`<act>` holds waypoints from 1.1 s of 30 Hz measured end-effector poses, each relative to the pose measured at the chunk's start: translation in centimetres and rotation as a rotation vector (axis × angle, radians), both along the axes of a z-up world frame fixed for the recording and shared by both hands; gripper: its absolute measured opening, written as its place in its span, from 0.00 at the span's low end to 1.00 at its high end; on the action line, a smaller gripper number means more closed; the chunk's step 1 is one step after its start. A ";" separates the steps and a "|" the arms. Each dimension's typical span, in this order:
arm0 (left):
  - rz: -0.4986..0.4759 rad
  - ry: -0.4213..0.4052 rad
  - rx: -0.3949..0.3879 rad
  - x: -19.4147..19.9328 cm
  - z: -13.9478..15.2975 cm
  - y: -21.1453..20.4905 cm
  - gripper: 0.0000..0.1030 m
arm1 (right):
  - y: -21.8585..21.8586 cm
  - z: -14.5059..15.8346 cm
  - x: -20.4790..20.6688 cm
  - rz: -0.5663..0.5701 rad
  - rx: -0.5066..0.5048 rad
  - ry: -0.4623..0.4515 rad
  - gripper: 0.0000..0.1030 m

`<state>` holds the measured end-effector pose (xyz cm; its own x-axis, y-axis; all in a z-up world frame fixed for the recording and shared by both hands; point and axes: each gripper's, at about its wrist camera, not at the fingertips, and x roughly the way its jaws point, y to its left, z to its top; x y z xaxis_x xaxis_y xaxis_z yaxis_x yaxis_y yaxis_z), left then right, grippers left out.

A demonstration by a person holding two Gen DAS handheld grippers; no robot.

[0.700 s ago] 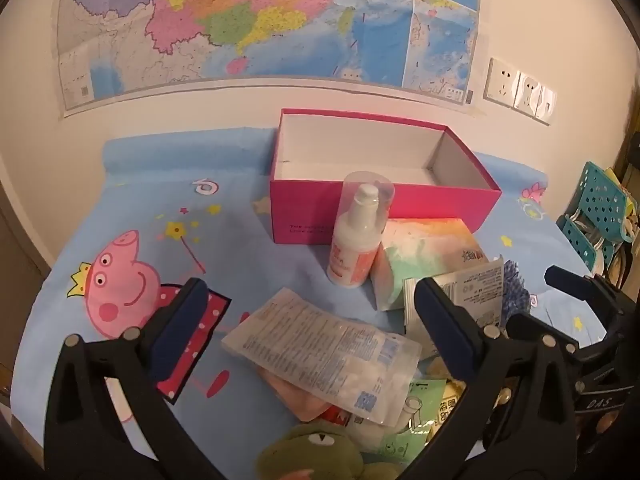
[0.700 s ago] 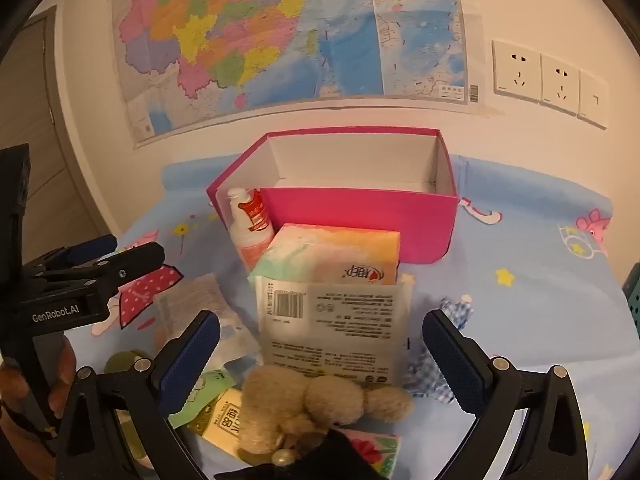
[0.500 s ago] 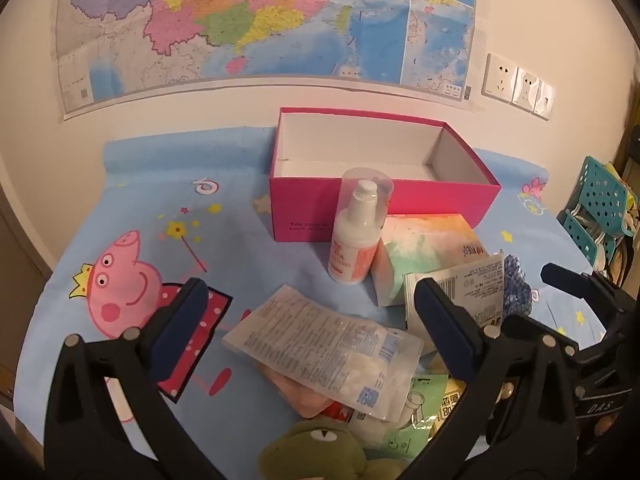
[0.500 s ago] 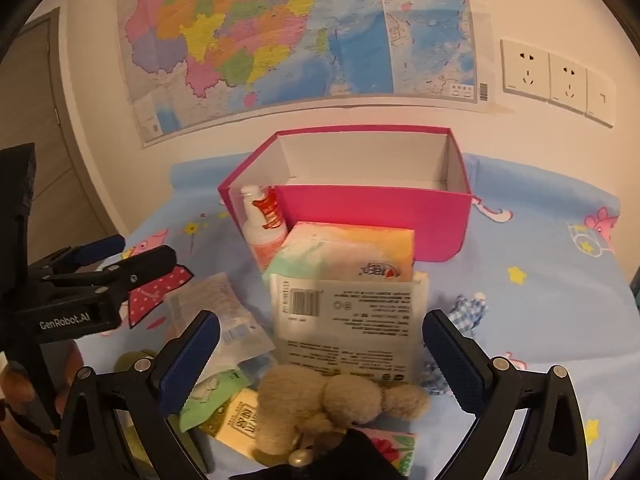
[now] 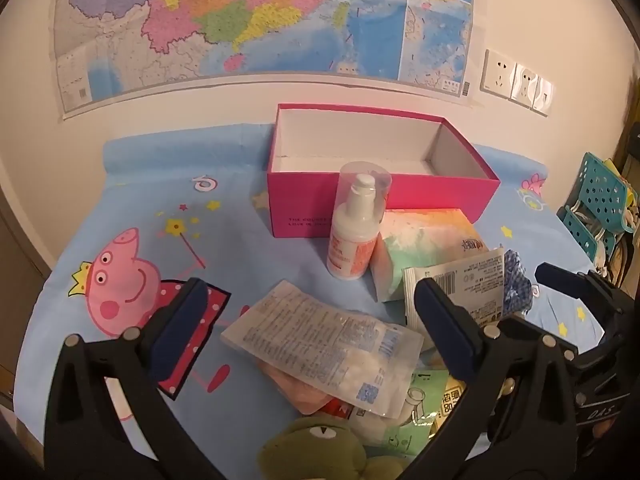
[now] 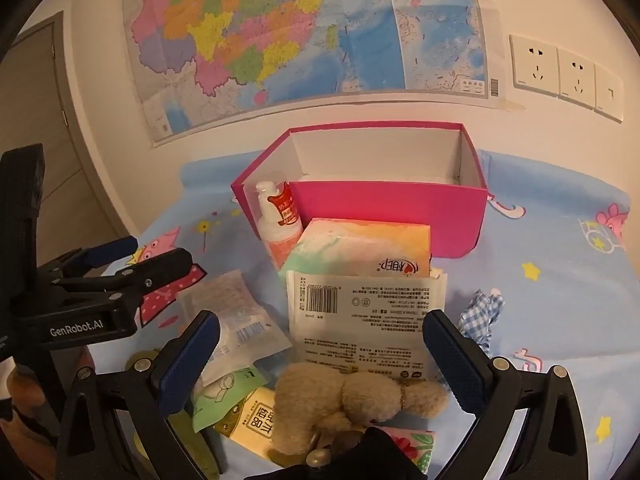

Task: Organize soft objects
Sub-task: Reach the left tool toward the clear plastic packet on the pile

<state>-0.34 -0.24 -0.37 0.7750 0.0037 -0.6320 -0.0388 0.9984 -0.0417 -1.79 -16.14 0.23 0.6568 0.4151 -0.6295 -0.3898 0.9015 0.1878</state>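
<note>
An open pink box (image 5: 380,204) (image 6: 384,216) stands empty at the back of the blue cartoon cloth. In front of it lie a pastel tissue pack (image 5: 424,240) (image 6: 364,248), a white wipes pack (image 6: 364,320) (image 5: 460,284), a clear flat pouch (image 5: 324,344) (image 6: 236,320), a tan plush (image 6: 352,400), a green plush (image 5: 316,452) and a blue checked cloth (image 6: 480,316). My left gripper (image 5: 308,328) is open above the clear pouch. My right gripper (image 6: 320,360) is open above the tan plush and wipes pack. Neither holds anything.
A white lotion bottle (image 5: 354,236) (image 6: 278,224) stands against the box front. Small green and yellow sachets (image 6: 240,404) lie by the plush. A teal basket (image 5: 596,208) stands off the table's right. The wall with a map (image 5: 260,16) is close behind.
Both grippers have drifted slightly; the right wrist view shifted a little left and closer to the pile. Nothing was taken hold of or moved.
</note>
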 end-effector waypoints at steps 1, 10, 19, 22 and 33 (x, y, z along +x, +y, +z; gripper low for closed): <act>0.000 0.000 0.000 0.0 0.0 0.0 1.00 | 0.0 0.0 0.0 0.001 0.000 0.001 1.00; -0.002 0.003 0.000 0.0 -0.2 0.0 1.00 | 0.1 0.0 0.0 0.015 0.012 0.010 1.00; -0.002 -0.001 0.003 0.1 -0.4 0.0 1.00 | 0.5 0.0 0.1 0.043 0.015 0.020 1.00; -0.002 0.000 0.003 0.2 -0.4 0.0 1.00 | 0.5 0.0 0.1 0.050 0.017 0.020 1.00; 0.006 -0.007 0.002 0.3 -0.4 1.1 1.00 | 1.6 -0.4 0.2 0.128 0.028 0.057 0.95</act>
<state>-0.08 0.89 -0.77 0.7791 0.0094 -0.6268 -0.0443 0.9982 -0.0401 -1.60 -14.52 -0.15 0.5610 0.5110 -0.6513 -0.4893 0.8393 0.2370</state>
